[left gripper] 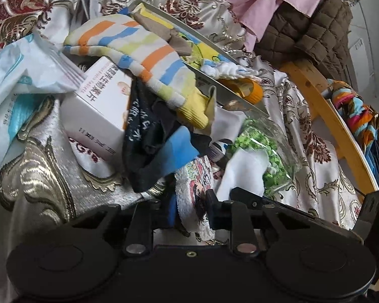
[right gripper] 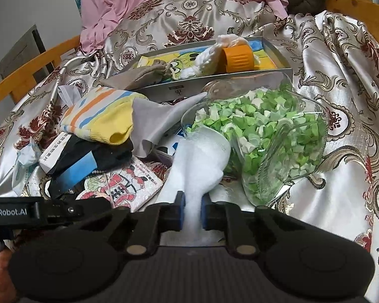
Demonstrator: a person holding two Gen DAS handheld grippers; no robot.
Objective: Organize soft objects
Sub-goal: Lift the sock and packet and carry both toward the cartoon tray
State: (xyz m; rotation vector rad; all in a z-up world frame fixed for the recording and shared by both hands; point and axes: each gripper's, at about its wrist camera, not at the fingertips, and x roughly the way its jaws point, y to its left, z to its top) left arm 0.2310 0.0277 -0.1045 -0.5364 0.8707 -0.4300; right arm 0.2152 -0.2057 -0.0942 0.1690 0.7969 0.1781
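Pile of stuff on a patterned satin bedspread. In the right wrist view, far left there's a white box under a black and blue sock, with a striped yellow-cuffed sock above. The left gripper has its jaws pinching a cartoon-print towel at lower centre of its own view. The right gripper has its jaws clamped on a white sock, bottom centre. Right of that lies a tipped glass jar of green paper stars; a metal tray sits behind.
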